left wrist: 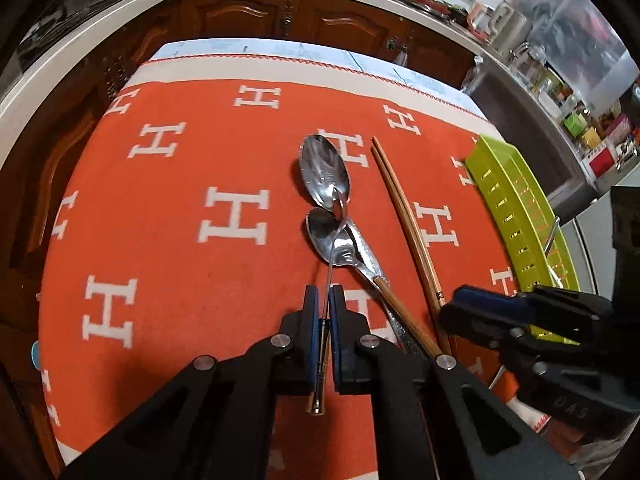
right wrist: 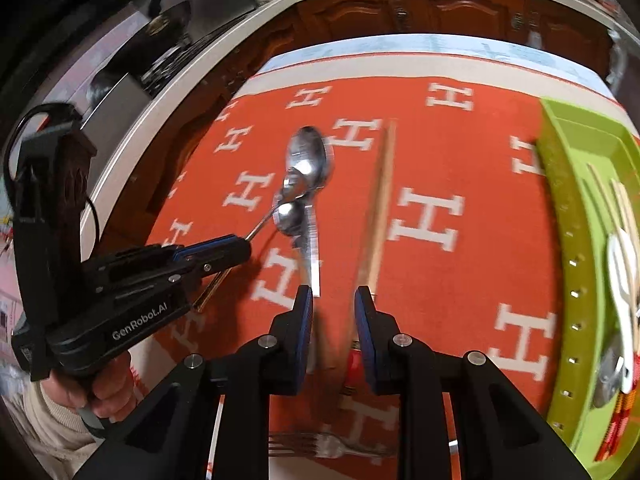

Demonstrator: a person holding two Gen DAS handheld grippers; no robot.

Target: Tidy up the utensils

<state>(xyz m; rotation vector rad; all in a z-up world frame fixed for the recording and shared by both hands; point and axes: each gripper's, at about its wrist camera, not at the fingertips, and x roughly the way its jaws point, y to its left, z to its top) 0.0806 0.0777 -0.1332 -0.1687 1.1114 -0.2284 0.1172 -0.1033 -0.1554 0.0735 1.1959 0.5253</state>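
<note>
My left gripper (left wrist: 324, 292) is shut on the thin handle of a metal spoon (left wrist: 326, 172), whose bowl points away over the orange cloth (left wrist: 180, 280). In the right wrist view that gripper (right wrist: 240, 246) comes in from the left with the same spoon (right wrist: 310, 156). A second spoon (left wrist: 326, 238) with a wooden handle lies under it. A pair of wooden chopsticks (left wrist: 404, 216) lies just to the right. My right gripper (right wrist: 334, 304) stands open over the near end of the chopsticks (right wrist: 380, 200), its pads apart from them. It also shows low at right as the right gripper (left wrist: 454, 308).
A lime green slotted tray (right wrist: 568, 240) sits along the table's right side and holds a white spoon (right wrist: 622, 276) and other utensils. A fork (right wrist: 320, 446) lies on the cloth near the front edge. Wooden cabinets and a cluttered counter (left wrist: 440, 28) run behind the table.
</note>
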